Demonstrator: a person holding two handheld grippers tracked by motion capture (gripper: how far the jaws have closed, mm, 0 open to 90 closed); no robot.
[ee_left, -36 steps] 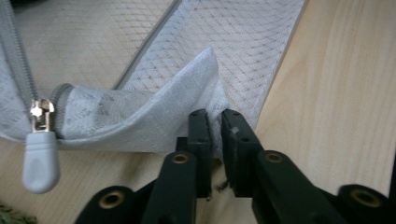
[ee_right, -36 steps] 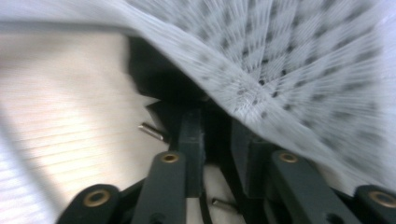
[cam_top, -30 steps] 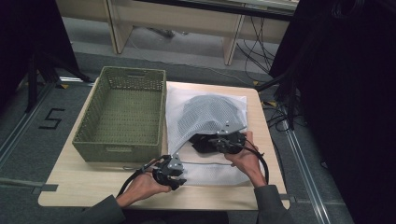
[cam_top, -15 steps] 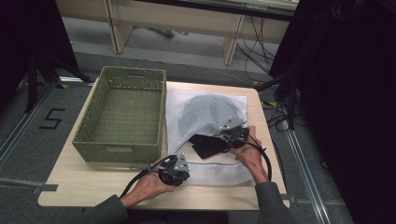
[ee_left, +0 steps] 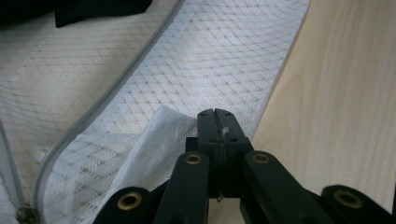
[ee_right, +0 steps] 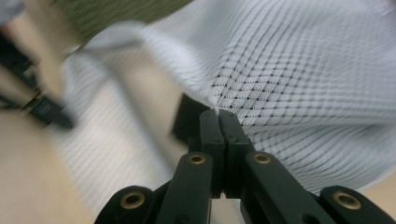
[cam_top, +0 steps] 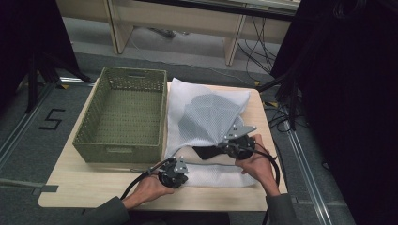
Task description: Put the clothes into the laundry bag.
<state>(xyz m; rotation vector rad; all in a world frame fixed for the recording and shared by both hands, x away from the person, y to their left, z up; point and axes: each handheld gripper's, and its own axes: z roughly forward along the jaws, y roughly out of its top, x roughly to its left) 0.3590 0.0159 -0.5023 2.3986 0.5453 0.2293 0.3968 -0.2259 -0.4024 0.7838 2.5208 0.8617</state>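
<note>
Wooden table [cam_top: 94, 187], beside green basket [cam_top: 123, 117]: white mesh laundry bag [cam_top: 206, 117], zippered, lying between both grippers. Soft, light, floppy; best taken by its hems. Right gripper [ee_right: 218, 112] pinches lifted upper layer; left gripper [ee_left: 215, 113] pinches near corner.

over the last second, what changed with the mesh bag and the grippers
The right gripper, shut on the mesh bag's upper layer, lifted and drew it back toward the person, opening the mouth wider over the dark item inside. The left gripper stayed clamped on the lower edge; the green basket did not move.
</note>
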